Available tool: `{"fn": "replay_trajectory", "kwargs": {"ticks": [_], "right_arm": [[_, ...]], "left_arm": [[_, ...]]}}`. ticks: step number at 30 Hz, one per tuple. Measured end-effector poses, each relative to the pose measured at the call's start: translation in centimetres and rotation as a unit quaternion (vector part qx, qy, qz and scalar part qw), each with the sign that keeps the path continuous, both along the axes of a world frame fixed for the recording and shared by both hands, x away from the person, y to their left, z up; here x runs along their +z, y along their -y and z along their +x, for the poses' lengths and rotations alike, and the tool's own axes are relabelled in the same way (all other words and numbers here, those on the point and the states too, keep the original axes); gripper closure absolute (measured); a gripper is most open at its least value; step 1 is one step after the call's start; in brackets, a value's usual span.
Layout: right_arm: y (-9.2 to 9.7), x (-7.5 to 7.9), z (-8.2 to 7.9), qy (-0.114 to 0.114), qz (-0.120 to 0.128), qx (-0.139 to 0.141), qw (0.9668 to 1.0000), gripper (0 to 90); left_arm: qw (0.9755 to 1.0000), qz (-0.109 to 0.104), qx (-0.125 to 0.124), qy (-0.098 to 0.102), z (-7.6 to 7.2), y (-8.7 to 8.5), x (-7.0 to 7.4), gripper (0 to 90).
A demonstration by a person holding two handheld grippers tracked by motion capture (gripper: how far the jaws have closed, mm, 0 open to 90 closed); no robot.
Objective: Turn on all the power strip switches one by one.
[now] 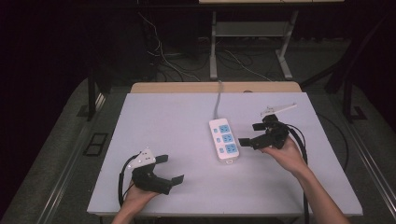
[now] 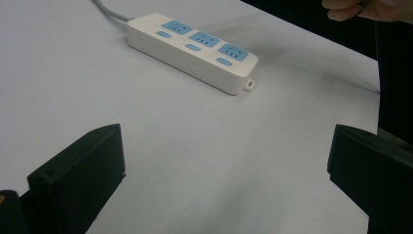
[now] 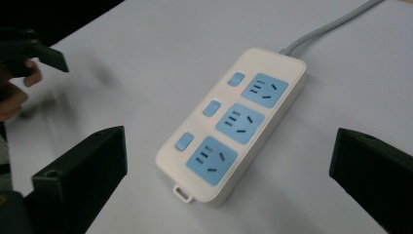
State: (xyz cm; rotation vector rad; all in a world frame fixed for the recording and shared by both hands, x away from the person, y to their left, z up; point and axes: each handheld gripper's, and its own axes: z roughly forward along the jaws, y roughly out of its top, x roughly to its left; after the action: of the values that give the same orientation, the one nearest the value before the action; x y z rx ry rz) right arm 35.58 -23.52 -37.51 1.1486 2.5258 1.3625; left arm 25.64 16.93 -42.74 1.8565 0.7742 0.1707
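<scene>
At frame centre, the power strip lies flat; we hold both hand-held grippers, left and right, spread, ready to approach.

I see one table, white top. On it I count one power strip, cord trailing off the far edge.

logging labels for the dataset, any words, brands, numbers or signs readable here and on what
None can be read.
Power strip: no brand, word or number shows on its white top, blue sockets or blue switches.
Left tongs and right tongs: plain black, no markings.
Table: bare, no text.
</scene>
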Motion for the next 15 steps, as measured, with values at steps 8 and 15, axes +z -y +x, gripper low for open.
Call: {"fn": "replay_trajectory", "kwargs": {"ticks": [8,15], "right_arm": [[2.2,-1.4,-3.6,0.0,0.015,-0.011,0.9998,0.2],[4.1,-2.7,-6.2,-0.003,0.017,-0.033,0.9993,0.2]], "left_arm": [[1.0,0.002,0.0,0.0,-0.1,0.1,0.0,0.0],[1.0,0.001,0.002,0.002,-0.2,0.0,0.1,0.0]]}}
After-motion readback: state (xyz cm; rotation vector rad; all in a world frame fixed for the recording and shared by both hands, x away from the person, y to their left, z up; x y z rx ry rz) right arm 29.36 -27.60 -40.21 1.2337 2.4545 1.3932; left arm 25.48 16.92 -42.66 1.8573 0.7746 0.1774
